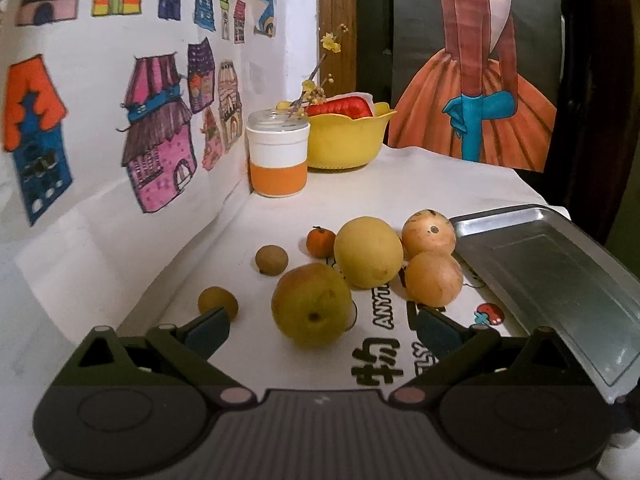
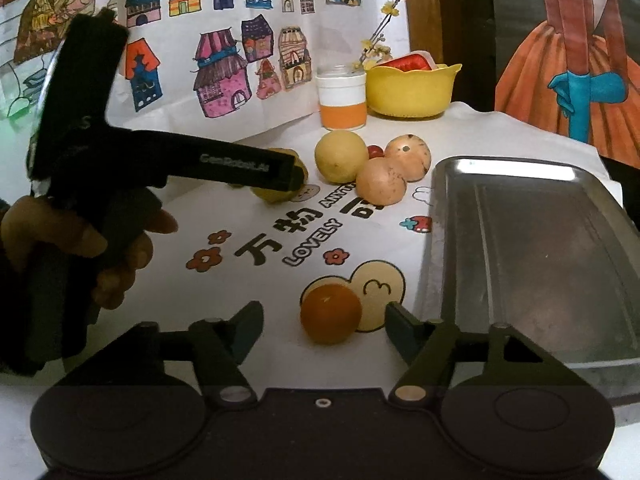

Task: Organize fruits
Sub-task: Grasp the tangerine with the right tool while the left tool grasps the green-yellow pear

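In the left wrist view a yellow-green pear (image 1: 312,306) lies just ahead of my open left gripper (image 1: 322,326), between the lines of its fingers. Behind it sit a larger yellow pear (image 1: 368,258), two orange-tan fruits (image 1: 434,279) (image 1: 428,234), a small tangerine (image 1: 320,242) and two small brown fruits (image 1: 272,260) (image 1: 218,302). A metal tray (image 1: 560,280) lies at the right. In the right wrist view an orange (image 2: 331,314) rests between the fingers of my open right gripper (image 2: 324,330), untouched. The metal tray (image 2: 532,256) is just to its right. A hand (image 2: 80,248) holds the left gripper tool.
A white-and-orange jar (image 1: 278,154) holding a flower twig and a yellow bowl (image 1: 346,140) with a red item stand at the back corner. A wall with house drawings (image 1: 156,136) runs along the left. The printed white cloth (image 2: 280,248) covers the table.
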A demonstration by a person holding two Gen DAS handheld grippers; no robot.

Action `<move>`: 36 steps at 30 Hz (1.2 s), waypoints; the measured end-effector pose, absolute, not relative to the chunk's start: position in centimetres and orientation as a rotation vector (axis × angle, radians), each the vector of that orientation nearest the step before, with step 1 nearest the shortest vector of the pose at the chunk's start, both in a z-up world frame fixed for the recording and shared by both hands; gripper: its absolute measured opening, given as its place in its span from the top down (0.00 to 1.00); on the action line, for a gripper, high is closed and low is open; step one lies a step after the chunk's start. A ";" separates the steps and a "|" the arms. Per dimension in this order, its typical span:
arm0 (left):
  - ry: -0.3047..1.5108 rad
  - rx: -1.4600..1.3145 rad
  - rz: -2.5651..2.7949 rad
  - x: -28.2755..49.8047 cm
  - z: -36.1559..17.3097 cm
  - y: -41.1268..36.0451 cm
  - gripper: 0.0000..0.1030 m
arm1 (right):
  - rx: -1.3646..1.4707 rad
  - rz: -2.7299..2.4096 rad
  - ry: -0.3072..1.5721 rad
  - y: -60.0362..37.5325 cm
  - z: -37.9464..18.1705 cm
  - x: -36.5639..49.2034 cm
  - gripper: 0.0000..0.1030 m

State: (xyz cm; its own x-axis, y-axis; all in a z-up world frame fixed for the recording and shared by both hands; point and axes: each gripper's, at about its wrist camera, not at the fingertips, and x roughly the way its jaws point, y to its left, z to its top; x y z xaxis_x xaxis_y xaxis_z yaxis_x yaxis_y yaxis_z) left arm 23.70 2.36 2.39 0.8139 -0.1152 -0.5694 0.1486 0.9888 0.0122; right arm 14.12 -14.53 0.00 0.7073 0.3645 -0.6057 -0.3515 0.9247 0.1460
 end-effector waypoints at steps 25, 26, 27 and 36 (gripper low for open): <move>0.670 -0.013 -0.112 26.4 0.8 3.1 0.46 | -0.065 0.390 0.664 -13.7 0.0 15.0 0.65; 0.670 -0.014 -0.110 26.2 0.8 3.1 0.46 | -0.067 0.390 0.663 -13.7 0.0 15.0 0.66; 0.671 -0.012 -0.110 26.0 0.8 3.0 0.46 | -0.068 0.391 0.662 -13.7 -0.1 15.0 0.66; 0.685 -0.030 -0.147 22.9 1.1 2.4 0.46 | -0.065 0.405 0.637 -14.0 0.0 14.0 0.67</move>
